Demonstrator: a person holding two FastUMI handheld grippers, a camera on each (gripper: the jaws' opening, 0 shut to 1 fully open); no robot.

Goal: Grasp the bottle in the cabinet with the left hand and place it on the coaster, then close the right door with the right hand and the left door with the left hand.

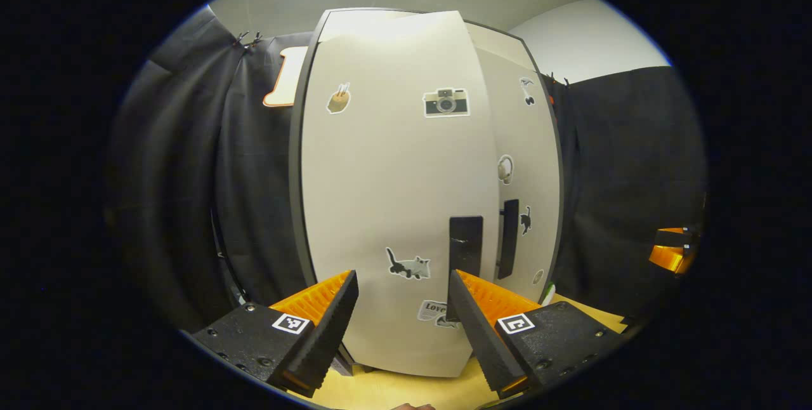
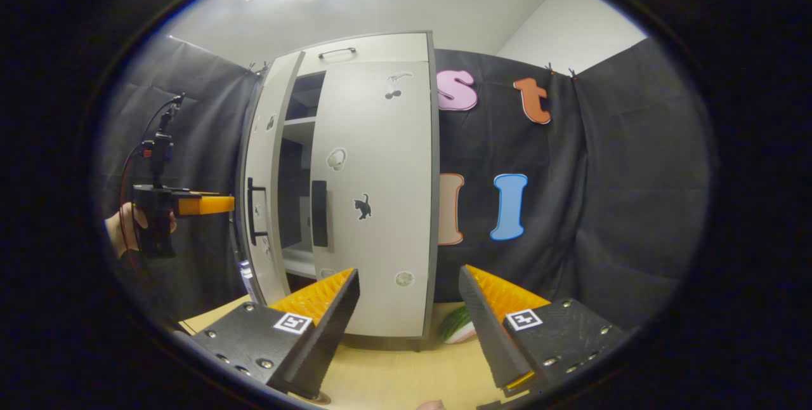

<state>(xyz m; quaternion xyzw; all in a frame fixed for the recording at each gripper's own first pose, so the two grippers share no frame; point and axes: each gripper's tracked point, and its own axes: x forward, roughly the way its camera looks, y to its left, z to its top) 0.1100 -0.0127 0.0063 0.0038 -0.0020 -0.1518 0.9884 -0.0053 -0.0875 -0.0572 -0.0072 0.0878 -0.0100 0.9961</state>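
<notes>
Cabinet (image 2: 374, 200): tall, flat matte off-white panels with dark edging, standing on a pale wood-grain tabletop (image 2: 393, 378). Small stickers on both doors: a camera sticker (image 1: 446, 102) and a cat sticker (image 1: 409, 265) on the left door (image 1: 393, 194). Handles are flat, dark, rectangular vertical bars (image 1: 465, 242).

Left door stands partly open; in the right gripper view a gap shows dark shelves inside between it and the right door (image 2: 377, 207), which looks closed or nearly so. Bottle and coaster: cannot place either from these views. A green-and-white object (image 2: 458, 326) lies on the tabletop at the cabinet's right base; identity unclear.

Left gripper (image 1: 403, 308): jaws spread wide, ribbed inner pads, grasping nothing, facing the outer face of the left door close up; contact cannot be told. In the right gripper view it is held by a hand (image 2: 124, 226) left of the cabinet.

Right gripper (image 2: 409, 305): jaws wide apart, empty, hovering above the tabletop before the right door.
</notes>
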